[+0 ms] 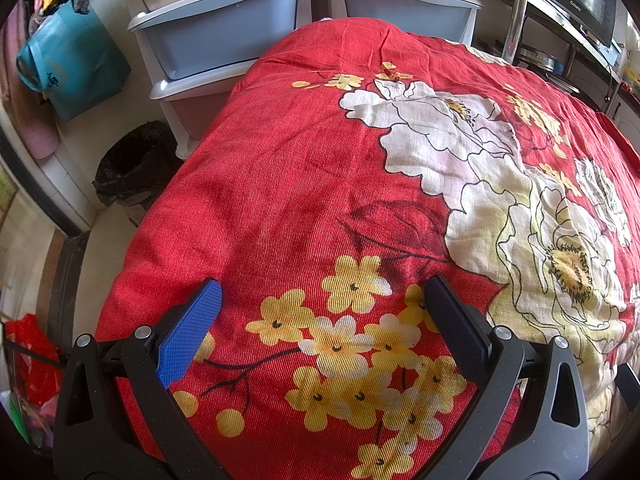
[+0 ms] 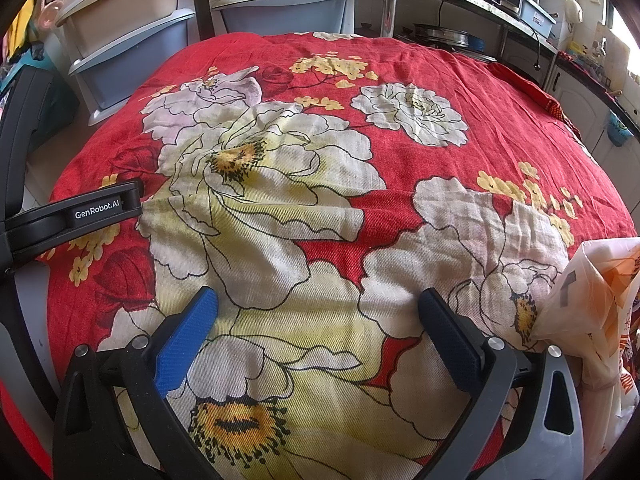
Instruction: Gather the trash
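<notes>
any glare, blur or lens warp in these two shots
Left wrist view: sharp, heavy fisheye bulge on the red floral cloth, dark corner vignette. Right wrist view: equally warped, daylight glare blows out the window edge; plastic bag is lit through.

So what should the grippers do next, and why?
Probably swing the right hand-held gripper toward the plastic bag at the table's right edge and close on it. Both grippers are open and empty, the left hand-held gripper too, and the red flowered cloth shows no loose trash. The bag is the nearest thing that looks like trash; a black-lined bin waits on the floor to the left.
</notes>
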The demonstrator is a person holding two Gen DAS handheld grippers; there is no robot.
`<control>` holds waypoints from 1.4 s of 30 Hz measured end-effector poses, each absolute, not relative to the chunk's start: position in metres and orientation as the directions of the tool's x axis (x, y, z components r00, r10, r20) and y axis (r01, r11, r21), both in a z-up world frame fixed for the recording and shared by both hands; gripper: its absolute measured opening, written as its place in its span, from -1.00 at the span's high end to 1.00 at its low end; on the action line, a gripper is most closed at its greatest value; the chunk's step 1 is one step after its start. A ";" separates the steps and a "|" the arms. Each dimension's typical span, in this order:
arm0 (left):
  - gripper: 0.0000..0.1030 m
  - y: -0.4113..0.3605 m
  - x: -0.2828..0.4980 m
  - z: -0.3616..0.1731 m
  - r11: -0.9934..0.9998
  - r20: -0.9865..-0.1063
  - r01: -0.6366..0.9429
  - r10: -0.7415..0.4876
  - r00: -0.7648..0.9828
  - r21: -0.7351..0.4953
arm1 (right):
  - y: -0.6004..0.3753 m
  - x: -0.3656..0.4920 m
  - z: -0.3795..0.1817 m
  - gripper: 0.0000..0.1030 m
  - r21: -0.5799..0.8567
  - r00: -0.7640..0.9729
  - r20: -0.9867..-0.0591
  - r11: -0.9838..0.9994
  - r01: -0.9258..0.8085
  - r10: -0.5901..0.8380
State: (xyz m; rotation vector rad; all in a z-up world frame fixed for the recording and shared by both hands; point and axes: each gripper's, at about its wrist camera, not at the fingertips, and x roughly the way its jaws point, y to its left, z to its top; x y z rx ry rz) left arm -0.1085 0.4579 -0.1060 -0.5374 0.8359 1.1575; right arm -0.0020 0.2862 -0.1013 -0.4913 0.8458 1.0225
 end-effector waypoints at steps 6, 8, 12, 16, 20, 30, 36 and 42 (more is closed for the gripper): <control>-0.82 0.458 -0.109 -0.105 0.332 -0.803 -0.942 0.574 0.163 0.045 | 0.286 -0.002 -0.102 -0.90 0.022 0.256 -0.803 0.457 -0.889 0.539; -0.82 0.458 -0.108 -0.105 0.332 -0.803 -0.942 0.574 0.163 0.046 | 0.286 -0.002 -0.101 -0.90 0.023 0.256 -0.803 0.457 -0.889 0.539; -0.82 0.458 -0.109 -0.106 0.332 -0.803 -0.942 0.574 0.163 0.046 | 0.286 -0.002 -0.101 -0.90 0.023 0.256 -0.803 0.456 -0.889 0.539; -0.82 0.458 -0.108 -0.105 0.331 -0.803 -0.943 0.574 0.163 0.046 | 0.286 -0.002 -0.101 -0.90 0.022 0.257 -0.803 0.457 -0.889 0.538; -0.82 0.459 -0.108 -0.106 0.332 -0.803 -0.942 0.574 0.163 0.045 | 0.286 -0.002 -0.101 -0.90 0.022 0.257 -0.803 0.457 -0.889 0.538; -0.82 0.460 -0.107 -0.106 0.332 -0.803 -0.942 0.573 0.164 0.044 | 0.287 -0.001 -0.101 -0.90 0.021 0.258 -0.803 0.458 -0.889 0.538; -0.82 0.462 -0.106 -0.106 0.333 -0.803 -0.942 0.574 0.164 0.045 | 0.287 -0.001 -0.101 -0.90 0.022 0.258 -0.803 0.459 -0.888 0.538; -0.82 0.464 -0.105 -0.106 0.335 -0.803 -0.941 0.573 0.165 0.045 | 0.287 -0.002 -0.101 -0.90 0.022 0.260 -0.803 0.462 -0.886 0.537</control>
